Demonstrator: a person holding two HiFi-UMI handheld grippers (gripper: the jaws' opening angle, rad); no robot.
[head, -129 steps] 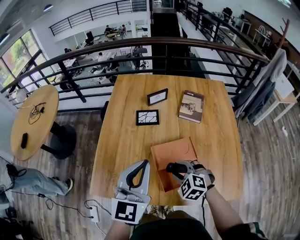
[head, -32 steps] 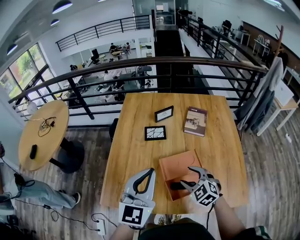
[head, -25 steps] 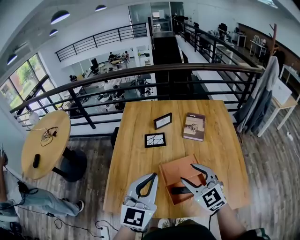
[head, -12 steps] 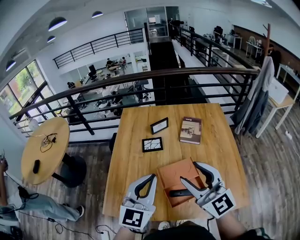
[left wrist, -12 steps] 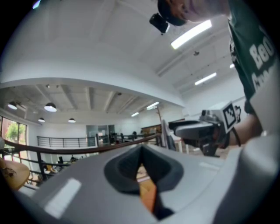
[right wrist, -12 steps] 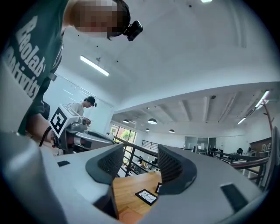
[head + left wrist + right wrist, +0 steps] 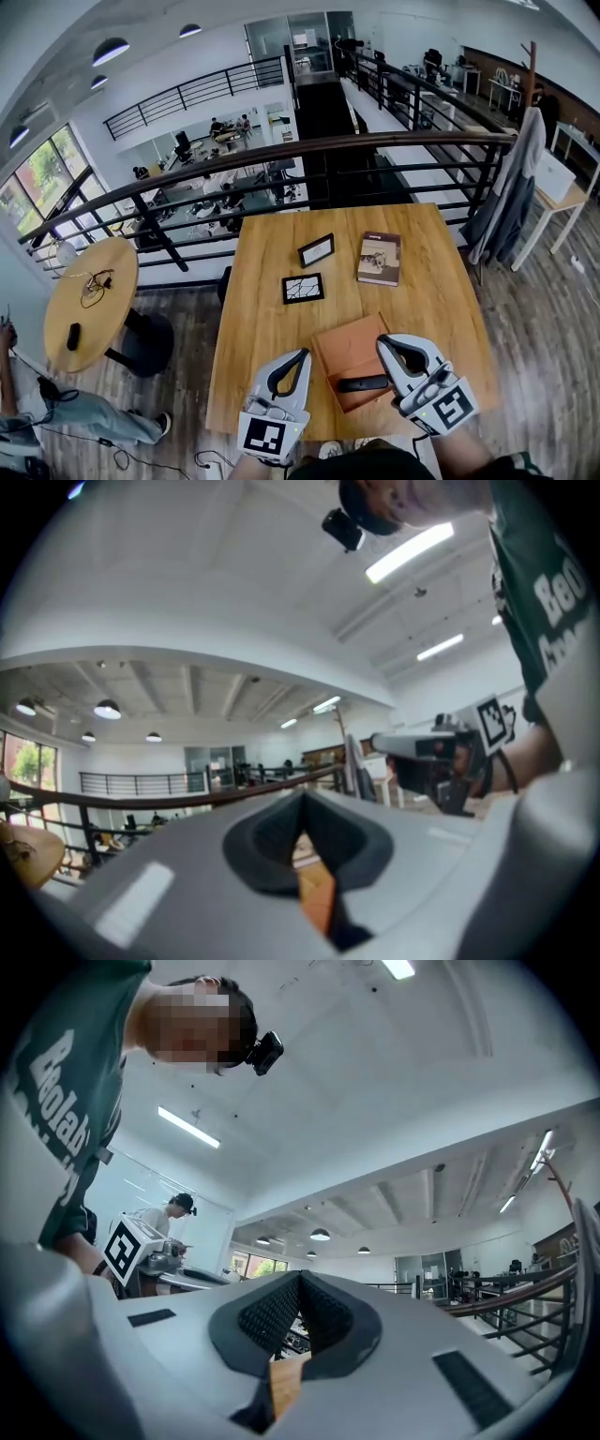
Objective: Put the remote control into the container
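Wooden table (image 7: pixel 258 319), seen from the head view, carries two picture frames, the farther (image 7: pixel 316 250) and the nearer (image 7: pixel 302 288), one book (image 7: pixel 379 259) and one brown container (image 7: pixel 342 345). One black remote control (image 7: pixel 364 383) lies inside it, between the two grippers, just beside the right gripper (image 7: pixel 384 342).

Left gripper view: the left gripper (image 7: pixel 302 799) has its jaws pressed together, empty.

Right gripper view: the jaws have just closed on nothing.

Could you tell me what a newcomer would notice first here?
A black remote control lies in the orange-brown container at the near edge of the table. The left gripper and right gripper flank the container, both shut and empty, the right's jaws having just closed. Farther back sit a book and two picture frames.
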